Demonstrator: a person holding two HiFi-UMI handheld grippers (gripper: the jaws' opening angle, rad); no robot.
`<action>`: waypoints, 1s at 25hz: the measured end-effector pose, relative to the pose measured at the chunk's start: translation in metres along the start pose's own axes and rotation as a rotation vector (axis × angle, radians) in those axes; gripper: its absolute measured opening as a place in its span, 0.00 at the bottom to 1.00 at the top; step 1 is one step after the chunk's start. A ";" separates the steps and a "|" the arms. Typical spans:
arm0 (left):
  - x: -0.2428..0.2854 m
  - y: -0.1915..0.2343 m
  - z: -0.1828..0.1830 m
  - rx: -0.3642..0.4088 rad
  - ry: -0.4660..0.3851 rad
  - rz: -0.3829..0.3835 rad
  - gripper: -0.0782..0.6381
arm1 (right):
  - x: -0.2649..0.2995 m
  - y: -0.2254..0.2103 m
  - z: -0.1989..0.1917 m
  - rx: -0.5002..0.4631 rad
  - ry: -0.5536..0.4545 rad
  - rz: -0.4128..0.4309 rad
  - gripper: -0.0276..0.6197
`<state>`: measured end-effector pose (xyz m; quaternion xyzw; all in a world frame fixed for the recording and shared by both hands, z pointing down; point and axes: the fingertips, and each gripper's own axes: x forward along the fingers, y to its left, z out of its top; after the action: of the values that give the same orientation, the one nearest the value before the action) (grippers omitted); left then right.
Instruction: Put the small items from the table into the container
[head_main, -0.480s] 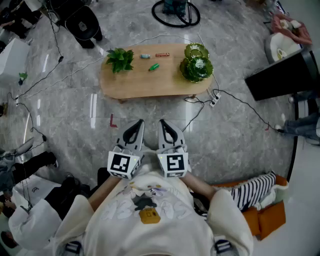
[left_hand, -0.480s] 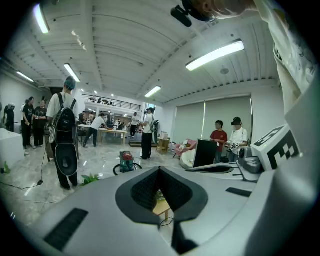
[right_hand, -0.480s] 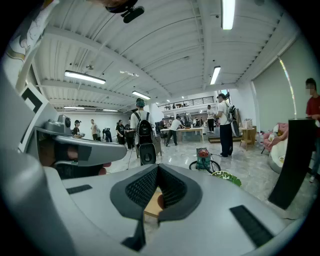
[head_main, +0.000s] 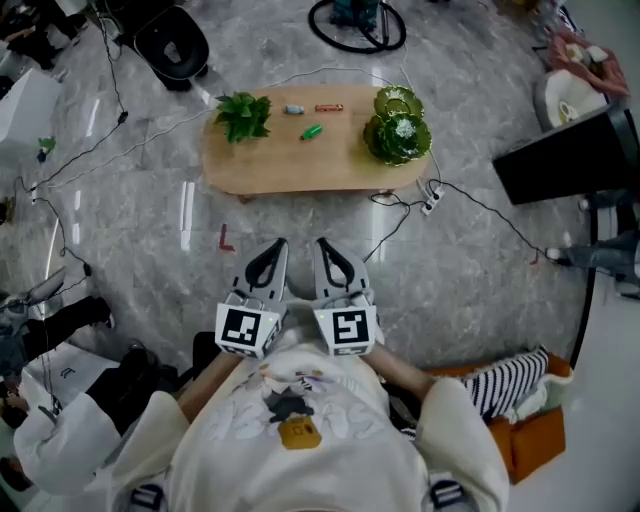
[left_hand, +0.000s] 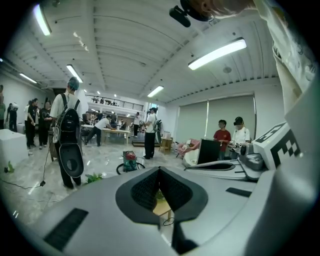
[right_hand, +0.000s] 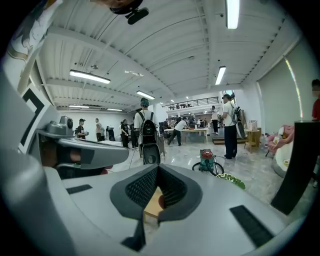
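Note:
A low wooden table (head_main: 300, 165) stands on the grey floor ahead of me. On it lie three small items: a pale blue one (head_main: 293, 109), a brown one (head_main: 328, 107) and a green one (head_main: 312, 131). A green glass container (head_main: 398, 138) sits at the table's right end, with a second green dish (head_main: 397, 101) behind it. My left gripper (head_main: 268, 262) (left_hand: 159, 172) and right gripper (head_main: 335, 262) (right_hand: 157, 170) are held side by side close to my chest, well short of the table. Both are shut with nothing between the jaws.
A leafy green plant (head_main: 243, 115) stands at the table's left end. Cables and a power strip (head_main: 430, 203) lie on the floor to the right. A black panel (head_main: 570, 150) stands far right, and a striped cloth on orange cushions (head_main: 520, 400) lies near me. People stand in the hall.
The table sits very slightly higher and further right in the head view. Both grippers stay where they were, still shut.

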<state>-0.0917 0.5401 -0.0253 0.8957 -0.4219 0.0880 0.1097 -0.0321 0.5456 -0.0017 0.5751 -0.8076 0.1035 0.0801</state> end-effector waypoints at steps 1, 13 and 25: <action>0.001 0.001 -0.002 -0.001 0.009 0.002 0.11 | 0.000 -0.004 -0.001 0.012 0.002 -0.009 0.05; 0.033 -0.025 -0.006 -0.026 0.063 0.041 0.11 | -0.009 -0.055 -0.004 0.060 -0.005 0.002 0.05; 0.068 -0.029 -0.015 -0.060 0.089 0.114 0.11 | 0.007 -0.071 -0.004 0.022 -0.017 0.108 0.05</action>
<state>-0.0274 0.5122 0.0027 0.8617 -0.4694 0.1212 0.1500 0.0328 0.5178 0.0093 0.5325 -0.8368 0.1117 0.0609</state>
